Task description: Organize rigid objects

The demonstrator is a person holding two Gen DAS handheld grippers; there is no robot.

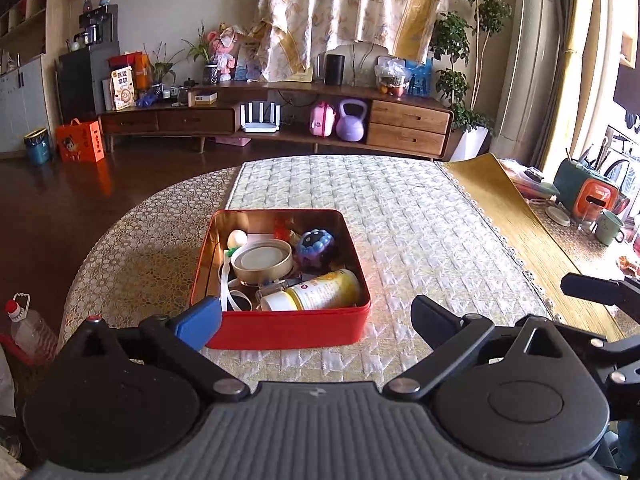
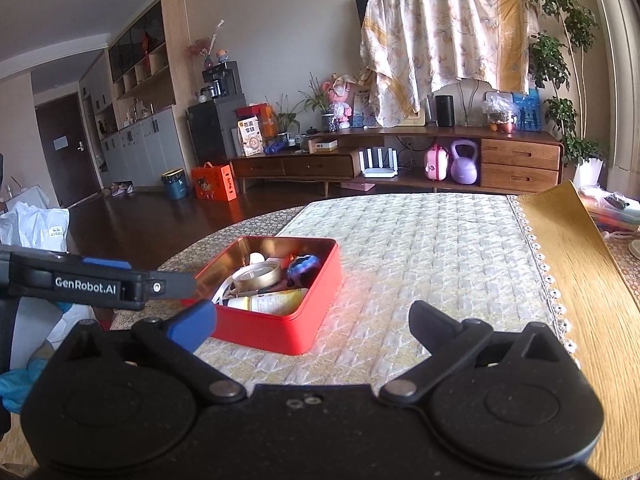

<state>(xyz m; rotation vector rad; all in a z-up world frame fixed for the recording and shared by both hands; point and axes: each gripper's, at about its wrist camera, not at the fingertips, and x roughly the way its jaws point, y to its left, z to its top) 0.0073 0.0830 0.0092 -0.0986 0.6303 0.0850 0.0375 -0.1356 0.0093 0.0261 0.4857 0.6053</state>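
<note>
2 grippers hover nearest, the left gripper (image 1: 314,320) and right gripper (image 2: 312,322), each with jaws spread wide and empty. Just beyond sits the red tin (image 1: 288,328) on the quilted table mat (image 1: 420,232), holding a yellow bottle (image 1: 320,292), round lid (image 1: 262,260) and purple ball (image 1: 316,246).

Table (image 1: 420,216) w/ quilted cloth (image 1: 400,200), red tin (image 1: 288,328)

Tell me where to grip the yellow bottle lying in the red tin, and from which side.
Grip the yellow bottle across its round body, coming straight down from above. It lies on its side along the near wall of the red tin, so the walls block a sideways approach.
</note>
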